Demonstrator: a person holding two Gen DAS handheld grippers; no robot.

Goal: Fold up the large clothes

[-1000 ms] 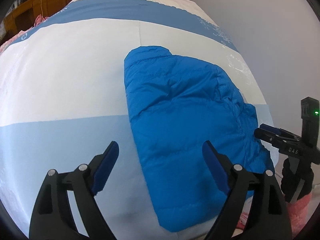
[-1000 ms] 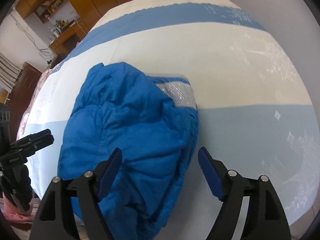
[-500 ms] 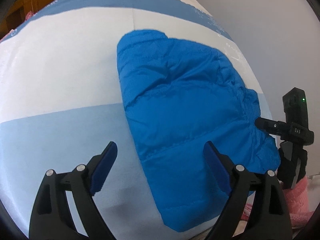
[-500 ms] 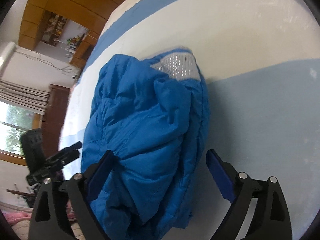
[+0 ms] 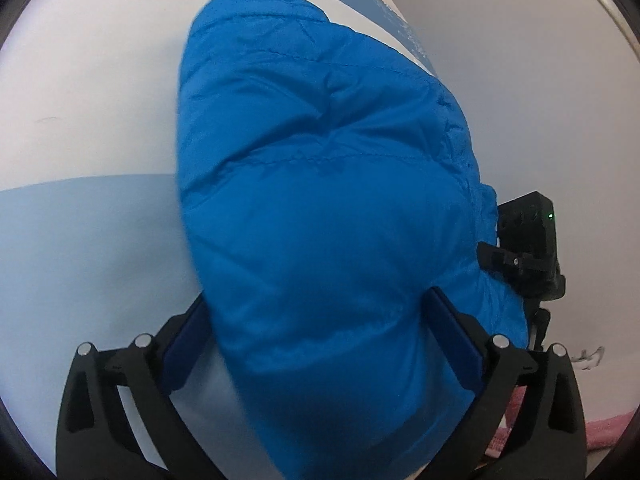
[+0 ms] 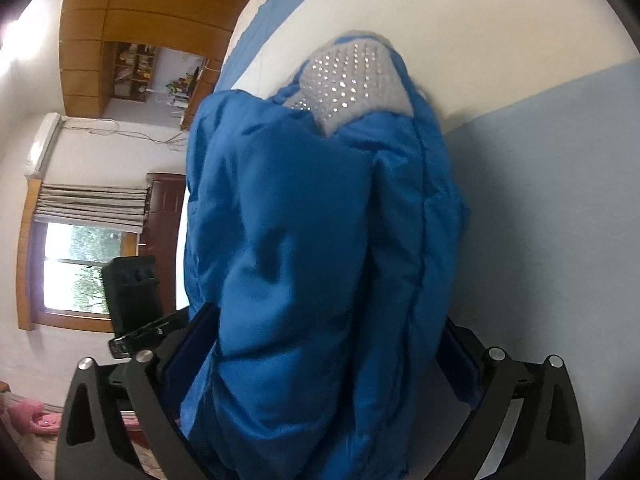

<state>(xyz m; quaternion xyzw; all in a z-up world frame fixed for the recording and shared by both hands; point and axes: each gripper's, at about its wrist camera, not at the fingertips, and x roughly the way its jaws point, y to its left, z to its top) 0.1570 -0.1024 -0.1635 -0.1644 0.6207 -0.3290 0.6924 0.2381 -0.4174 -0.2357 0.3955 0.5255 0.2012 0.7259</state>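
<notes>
the blue padded jacket (image 5: 328, 216) lay bundled on the striped bed cover (image 5: 80, 216), near its edge, and filled most of both views. the left gripper (image 5: 320, 344) had its jaws spread wide, the jacket's near end bulging between them. the right gripper (image 6: 320, 356) stood likewise, jaws apart around the other end. a grey studded panel (image 6: 352, 80) showed at the jacket's far end. beyond the bed were a wooden cabinet (image 6: 132, 12), a window (image 6: 72, 268) and pink cloth (image 6: 32, 420).

Wooden cabinets (image 6: 132, 12), curtained window (image 6: 76, 268)
</notes>
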